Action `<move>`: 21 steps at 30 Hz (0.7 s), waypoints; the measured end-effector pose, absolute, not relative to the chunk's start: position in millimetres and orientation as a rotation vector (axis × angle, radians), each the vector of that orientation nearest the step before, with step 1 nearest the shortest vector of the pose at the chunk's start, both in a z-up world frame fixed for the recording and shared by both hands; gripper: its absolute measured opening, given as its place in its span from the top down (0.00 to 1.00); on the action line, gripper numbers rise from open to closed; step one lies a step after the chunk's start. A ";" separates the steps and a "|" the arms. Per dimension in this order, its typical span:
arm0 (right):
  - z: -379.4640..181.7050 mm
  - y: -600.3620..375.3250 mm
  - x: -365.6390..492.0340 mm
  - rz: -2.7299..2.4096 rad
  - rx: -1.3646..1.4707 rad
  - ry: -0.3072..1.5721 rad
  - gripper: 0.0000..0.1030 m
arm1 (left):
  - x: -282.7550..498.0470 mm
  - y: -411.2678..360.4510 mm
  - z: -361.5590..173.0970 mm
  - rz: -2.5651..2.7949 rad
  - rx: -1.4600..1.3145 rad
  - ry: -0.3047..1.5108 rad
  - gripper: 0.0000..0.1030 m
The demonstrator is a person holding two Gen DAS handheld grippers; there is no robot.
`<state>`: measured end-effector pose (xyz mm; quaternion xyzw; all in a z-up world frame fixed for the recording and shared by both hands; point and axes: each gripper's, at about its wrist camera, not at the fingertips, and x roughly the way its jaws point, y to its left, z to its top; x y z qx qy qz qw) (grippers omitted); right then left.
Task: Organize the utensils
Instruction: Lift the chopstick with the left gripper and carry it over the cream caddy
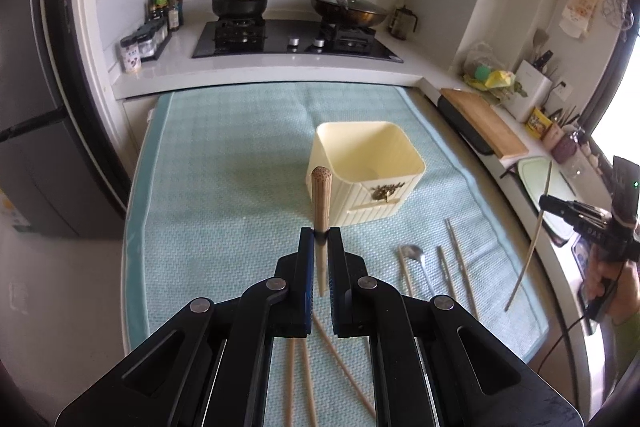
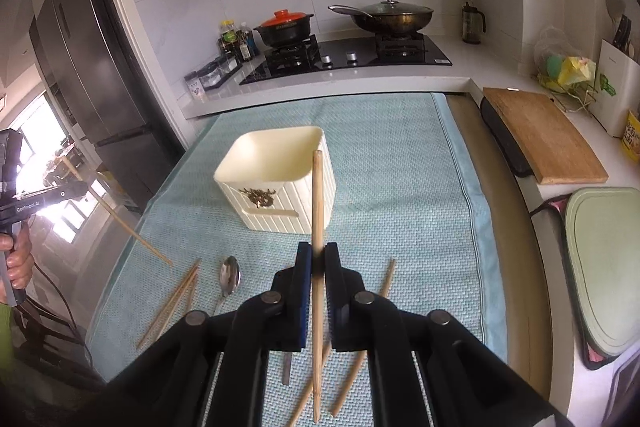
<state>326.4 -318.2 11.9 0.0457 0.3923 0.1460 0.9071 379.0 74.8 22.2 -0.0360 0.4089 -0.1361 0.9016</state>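
A cream square utensil holder (image 1: 366,173) stands open and empty on the light blue mat (image 1: 224,163); it also shows in the right wrist view (image 2: 276,181). My left gripper (image 1: 320,233) is shut on a wooden chopstick (image 1: 320,203), held upright in front of the holder. My right gripper (image 2: 318,255) is shut on another wooden chopstick (image 2: 317,195), held above the mat near the holder's right corner. Several loose chopsticks (image 1: 460,261) and a metal spoon (image 2: 230,277) lie on the mat.
A raised counter with a gas stove (image 1: 296,37), an orange-lidded pot (image 1: 240,1) and a wok (image 1: 348,9) runs behind the mat. A wooden cutting board (image 2: 540,139) and a green board (image 2: 604,259) lie to the right. A dark fridge (image 2: 84,67) stands left.
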 end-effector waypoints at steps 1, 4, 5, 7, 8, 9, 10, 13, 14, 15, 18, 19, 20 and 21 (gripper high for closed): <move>17.3 -313.0 329.6 0.308 0.091 0.793 0.94 | 382.3 73.0 27.7 -0.286 -0.078 0.840 0.96; 37.4 -297.5 339.2 0.344 0.088 0.719 0.94 | 394.8 65.8 50.6 -0.302 -0.093 0.809 0.96; 43.5 -291.9 343.3 0.353 0.082 0.692 0.94 | 399.9 62.7 59.2 -0.310 -0.099 0.797 0.96; 55.6 -281.2 354.6 0.376 0.073 0.645 0.94 | 410.5 57.1 74.3 -0.325 -0.109 0.775 0.96; 61.4 -276.4 361.1 0.386 0.073 0.624 0.94 | 416.6 53.5 81.7 -0.329 -0.114 0.765 0.96; 67.6 -272.1 368.7 0.392 0.074 0.601 0.94 | 423.5 49.9 88.4 -0.332 -0.119 0.754 0.96; 73.8 -268.2 376.3 0.398 0.077 0.574 0.94 | 430.4 45.4 94.2 -0.334 -0.121 0.744 0.96; 90.7 -257.2 402.0 0.404 0.070 0.485 0.94 | 454.2 35.2 103.3 -0.343 -0.133 0.723 0.96; 95.9 -254.0 411.1 0.405 0.070 0.458 0.94 | 463.2 32.3 103.9 -0.344 -0.137 0.722 0.96; 99.5 -250.8 420.0 0.402 0.069 0.433 0.94 | 472.4 29.2 102.7 -0.344 -0.141 0.723 0.96; 101.9 -240.7 448.2 0.402 0.061 0.383 0.94 | 501.9 19.1 90.6 -0.339 -0.146 0.746 0.96; 99.1 -237.3 458.3 0.402 0.054 0.375 0.94 | 511.9 16.3 83.9 -0.336 -0.145 0.759 0.96; 95.5 -233.8 467.5 0.401 0.052 0.371 0.94 | 521.8 13.4 76.1 -0.333 -0.146 0.775 0.96; 89.6 -231.0 477.9 0.402 0.054 0.377 0.94 | 531.8 10.6 66.8 -0.330 -0.150 0.795 0.96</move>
